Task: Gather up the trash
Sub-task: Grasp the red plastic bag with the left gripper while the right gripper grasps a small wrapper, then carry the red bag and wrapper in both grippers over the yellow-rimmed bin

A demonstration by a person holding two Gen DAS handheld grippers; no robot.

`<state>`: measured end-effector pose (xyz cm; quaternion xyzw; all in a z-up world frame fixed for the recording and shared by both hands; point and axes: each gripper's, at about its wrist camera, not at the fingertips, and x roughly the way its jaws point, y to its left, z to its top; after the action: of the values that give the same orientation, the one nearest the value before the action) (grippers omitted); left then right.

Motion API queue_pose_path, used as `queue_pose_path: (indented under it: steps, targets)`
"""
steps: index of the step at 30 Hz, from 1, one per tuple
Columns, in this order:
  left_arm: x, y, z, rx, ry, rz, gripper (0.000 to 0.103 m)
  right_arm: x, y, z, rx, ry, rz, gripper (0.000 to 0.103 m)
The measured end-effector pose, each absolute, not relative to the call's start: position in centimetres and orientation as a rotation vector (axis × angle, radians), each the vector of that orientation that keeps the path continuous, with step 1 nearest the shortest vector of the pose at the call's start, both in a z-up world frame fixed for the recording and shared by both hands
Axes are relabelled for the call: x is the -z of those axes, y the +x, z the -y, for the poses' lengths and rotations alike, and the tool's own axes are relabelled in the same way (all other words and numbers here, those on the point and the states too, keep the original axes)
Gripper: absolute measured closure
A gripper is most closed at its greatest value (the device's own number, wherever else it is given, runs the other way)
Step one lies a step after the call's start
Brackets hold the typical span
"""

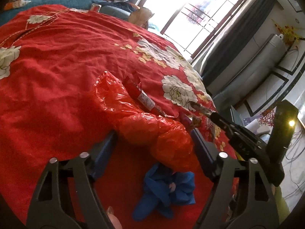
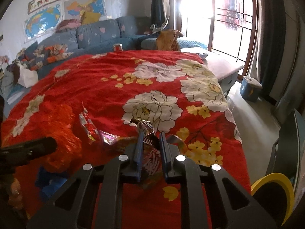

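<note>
While the right tongs (image 2: 150,135) pinch a crumpled wrapper (image 2: 146,131) at lower centre, the left tongs (image 1: 154,135) straddle the red bag (image 1: 152,126) – spread, not yet gripping – so next comes closing on it.

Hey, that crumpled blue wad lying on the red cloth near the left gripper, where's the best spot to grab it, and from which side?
Probably the raised knot of folds at the middle of the blue wad, coming from above. It lies low on the red cloth with floppy lobes spread outward, so the bunched centre offers most to pinch.
</note>
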<state>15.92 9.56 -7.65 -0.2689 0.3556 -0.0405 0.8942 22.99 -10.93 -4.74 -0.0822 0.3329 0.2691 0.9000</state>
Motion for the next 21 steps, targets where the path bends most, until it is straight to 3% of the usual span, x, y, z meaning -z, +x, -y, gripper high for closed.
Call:
queue_pose_path:
  steps: [8,14,21]
  targets:
    - [7.2,15.7,-9.5,0.091,-0.530,-0.729,0.075,3.7,21.1,11.4,-0.585,-0.117,-0.669,0.087]
    - [6.4,15.4,-9.6,0.097,-0.517,-0.698,0.088,3.1,19.8,12.2,-0.586,-0.085,-0.660,0.087]
    - [4.6,14.5,-9.7,0.095,-0.493,-0.636,0.092,2.4,18.9,13.1,-0.580,-0.060,-0.642,0.087]
